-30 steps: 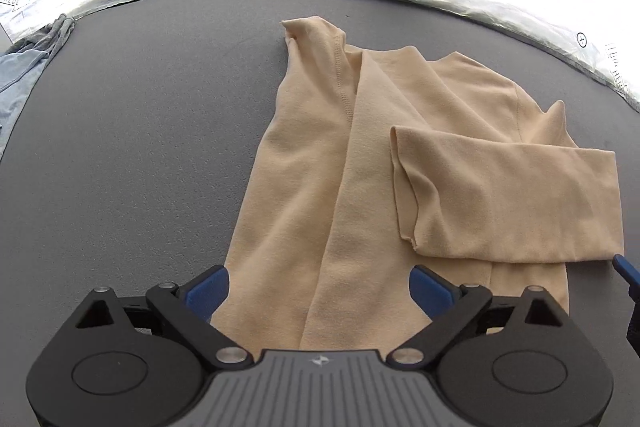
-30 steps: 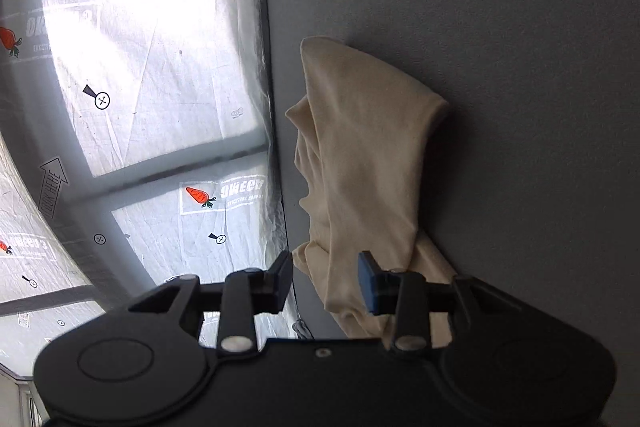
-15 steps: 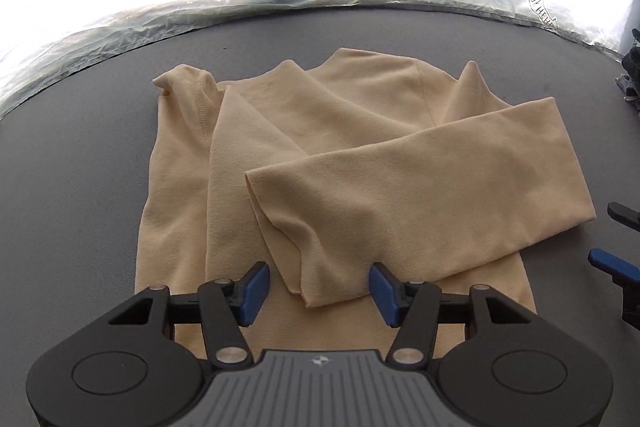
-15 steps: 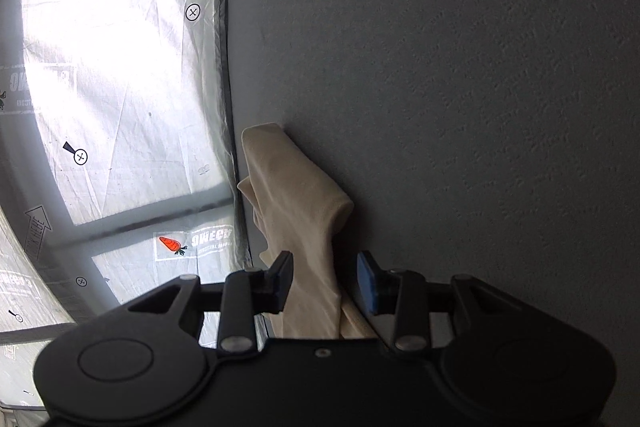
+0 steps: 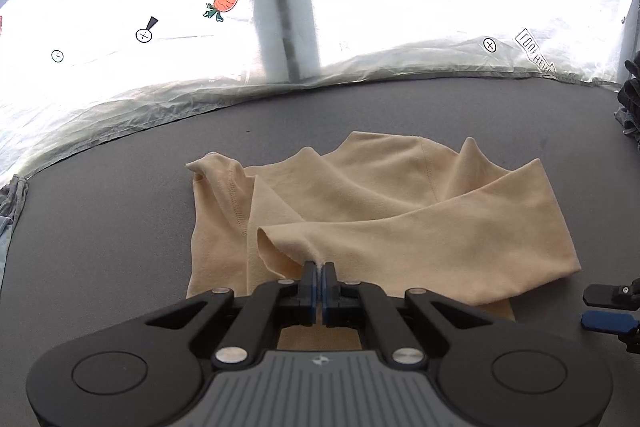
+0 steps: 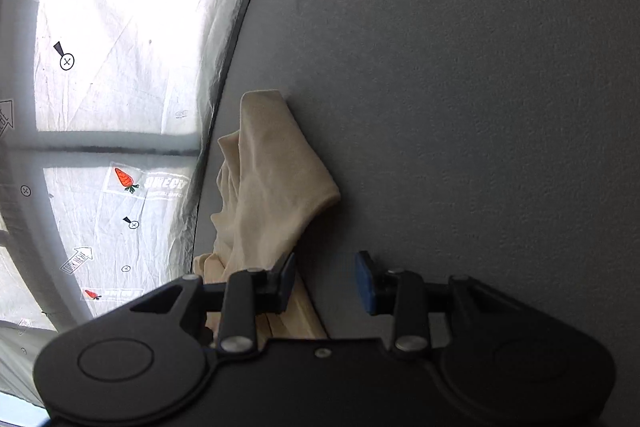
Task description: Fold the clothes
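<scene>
On the gray table, the left gripper has just closed, pinching the tan shirt's sleeve to fold it. The right gripper waits spread, empty.

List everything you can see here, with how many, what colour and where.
beige knit top: one, beige, partly folded, on the grey table, sleeve laid across it.
translucent plastic sheet: one, white with carrot stickers, beyond the table's far edge.
dark clothes: a pile, at the table's right edge.
light blue-grey garment: one, at its left edge.
left gripper: black, blue pads, shut on the sleeve's hem.
right gripper: black, blue pads, open, nothing between them.
</scene>
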